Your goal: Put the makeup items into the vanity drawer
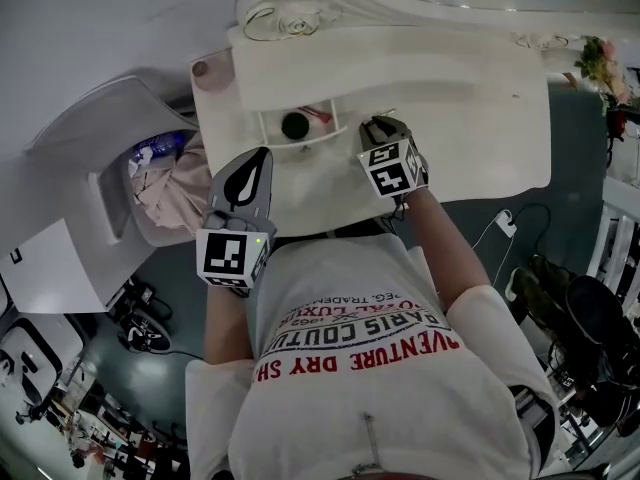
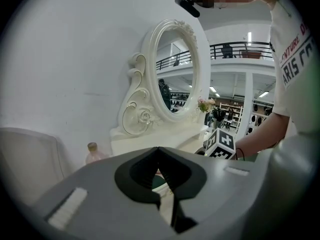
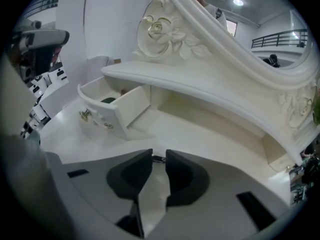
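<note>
The white vanity's small drawer (image 1: 266, 134) stands pulled out, with a dark round item (image 1: 294, 125) and a thin red item (image 1: 318, 116) inside it. In the right gripper view the drawer (image 3: 107, 116) is at the left, its front knobs towards me. My right gripper (image 1: 377, 124) is low over the tabletop, right of the drawer. Its jaws (image 3: 159, 157) stand narrowly apart, and a small thin dark item (image 3: 158, 159) spans the gap between their tips. My left gripper (image 1: 266, 155) hovers by the table's front edge, left of the drawer, shut (image 2: 159, 149) and holding nothing.
A raised shelf (image 1: 400, 68) with a carved oval mirror (image 2: 175, 69) runs above the drawer. A pink bottle (image 1: 200, 68) stands at the table's left corner. A grey chair with pink cloth (image 1: 165, 188) is to the left. Flowers (image 1: 598, 63) sit at the far right.
</note>
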A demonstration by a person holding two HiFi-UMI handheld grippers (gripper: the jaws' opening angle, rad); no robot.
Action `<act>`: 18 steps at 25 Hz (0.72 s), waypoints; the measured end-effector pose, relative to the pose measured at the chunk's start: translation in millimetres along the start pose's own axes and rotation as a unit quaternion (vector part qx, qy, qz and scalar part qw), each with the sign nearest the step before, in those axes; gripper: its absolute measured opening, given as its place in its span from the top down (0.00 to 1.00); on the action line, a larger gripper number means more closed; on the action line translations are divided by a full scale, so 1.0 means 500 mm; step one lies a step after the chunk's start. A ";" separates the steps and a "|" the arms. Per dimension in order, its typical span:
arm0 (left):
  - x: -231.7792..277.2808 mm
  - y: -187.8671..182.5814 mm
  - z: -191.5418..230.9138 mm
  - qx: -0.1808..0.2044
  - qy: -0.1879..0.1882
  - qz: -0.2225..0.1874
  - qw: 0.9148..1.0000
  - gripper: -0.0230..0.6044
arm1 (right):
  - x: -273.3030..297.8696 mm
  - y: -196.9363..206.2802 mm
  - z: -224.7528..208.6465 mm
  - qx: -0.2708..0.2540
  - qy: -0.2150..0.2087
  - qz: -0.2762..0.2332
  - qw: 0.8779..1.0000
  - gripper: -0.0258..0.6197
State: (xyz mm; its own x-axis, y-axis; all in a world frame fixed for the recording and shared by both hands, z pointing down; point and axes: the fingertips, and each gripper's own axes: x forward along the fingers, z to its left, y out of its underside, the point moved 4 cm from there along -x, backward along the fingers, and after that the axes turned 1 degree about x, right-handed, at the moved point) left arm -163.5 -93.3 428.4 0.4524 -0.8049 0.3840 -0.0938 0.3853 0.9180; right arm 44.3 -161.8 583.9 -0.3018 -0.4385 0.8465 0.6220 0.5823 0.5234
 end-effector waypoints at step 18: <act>-0.038 -0.061 -0.031 0.022 -0.011 -0.059 0.998 0.95 | -0.145 -0.101 -0.026 -0.053 0.044 -0.090 0.994 0.93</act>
State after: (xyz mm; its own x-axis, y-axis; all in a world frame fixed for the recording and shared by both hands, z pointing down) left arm -155.5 -83.0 391.6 0.4430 -0.8531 0.2755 -0.0805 0.2682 0.9600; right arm 44.3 -168.4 495.1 -0.3528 -0.5898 0.7264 0.6378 0.4165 0.6479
